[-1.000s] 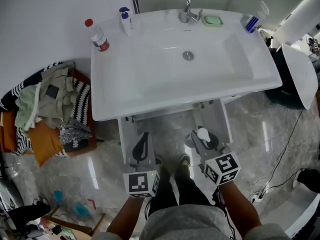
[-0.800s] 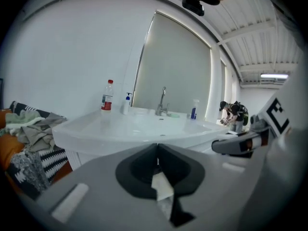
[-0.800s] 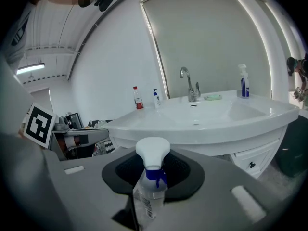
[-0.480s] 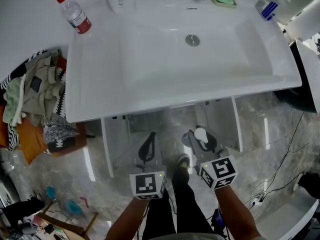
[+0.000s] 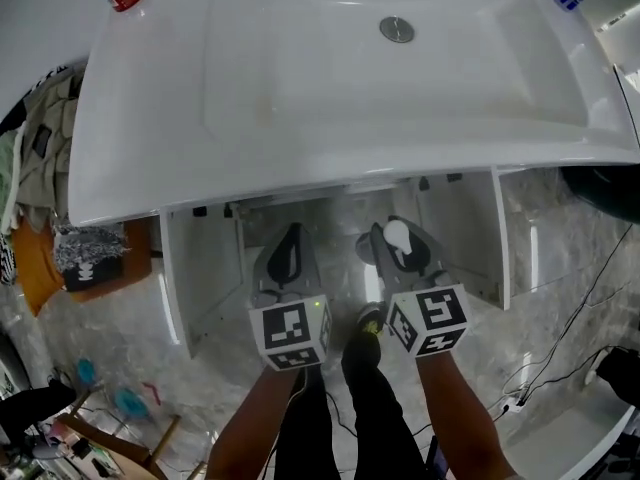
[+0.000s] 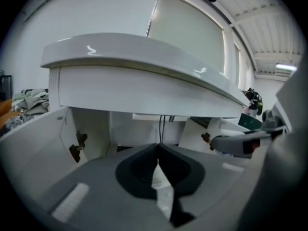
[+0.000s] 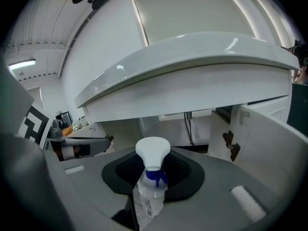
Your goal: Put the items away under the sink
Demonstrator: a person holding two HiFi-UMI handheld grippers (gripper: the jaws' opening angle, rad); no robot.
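The bottle [image 7: 150,189] was clamped in the right tool [image 5: 400,253], at 6 o'clock from the drain [image 5: 397,30], before the open cabinet [image 5: 200,268]. It was judged light, slick and dentable, its neck the firmer hold. The left tool [image 6: 158,153] was closed, empty. The cabinet's inside was hidden by the sink [image 5: 300,98].

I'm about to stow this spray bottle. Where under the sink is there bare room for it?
Free: inside the cabinet, between its open left door and right door, either side of the hoses at the back middle. Its floor is mostly hidden. Tightest by the hoses.
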